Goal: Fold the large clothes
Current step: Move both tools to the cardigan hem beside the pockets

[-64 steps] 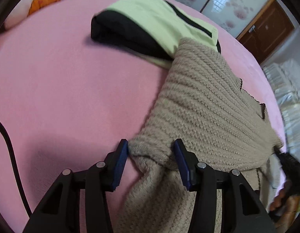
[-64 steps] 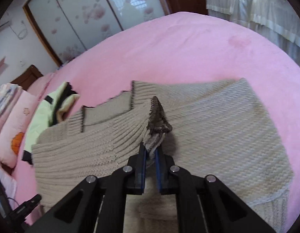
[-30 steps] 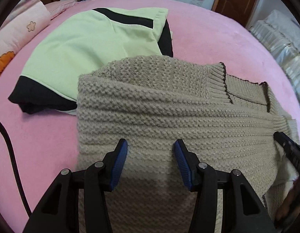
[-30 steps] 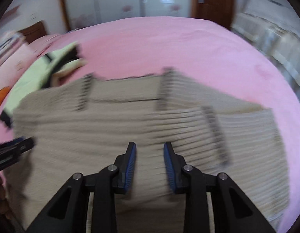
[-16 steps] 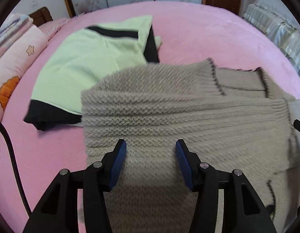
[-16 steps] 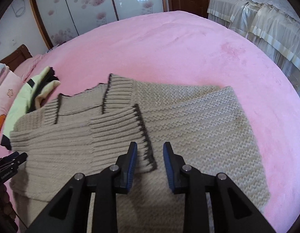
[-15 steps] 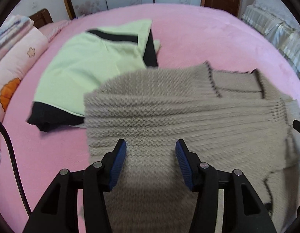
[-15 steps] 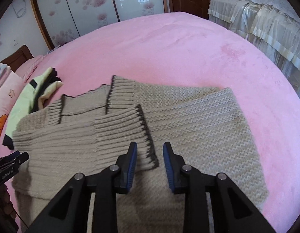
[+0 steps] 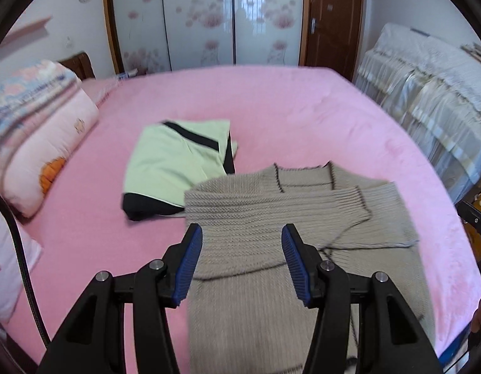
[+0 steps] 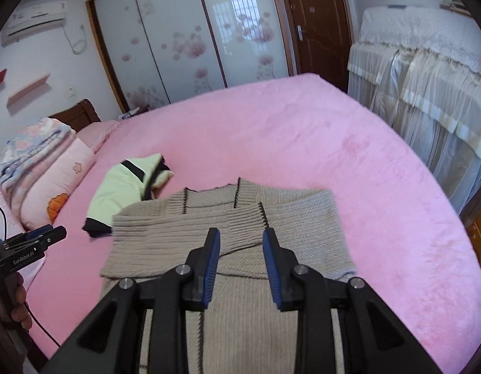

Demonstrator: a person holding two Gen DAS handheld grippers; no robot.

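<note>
A beige ribbed knit sweater (image 9: 271, 218) lies flat on the pink bed (image 9: 287, 109), with both sleeves folded across its chest. It also shows in the right wrist view (image 10: 302, 218). My left gripper (image 9: 242, 261) is open and empty, held above the sweater's near left part. My right gripper (image 10: 240, 261) is open and empty, held above the sweater's middle. The left gripper's tip also shows at the left edge of the right wrist view (image 10: 37, 240).
A folded light green and black garment (image 9: 178, 162) lies on the bed just left of the sweater, also seen in the right wrist view (image 10: 122, 190). Pink pillows (image 9: 44, 149) are stacked at the left. A covered cabinet (image 9: 427, 93) stands to the right of the bed.
Both grippers have lifted up and back from the sweater, so more of the room shows. The right gripper let go of the sleeve cuff, which now lies folded across the chest.
</note>
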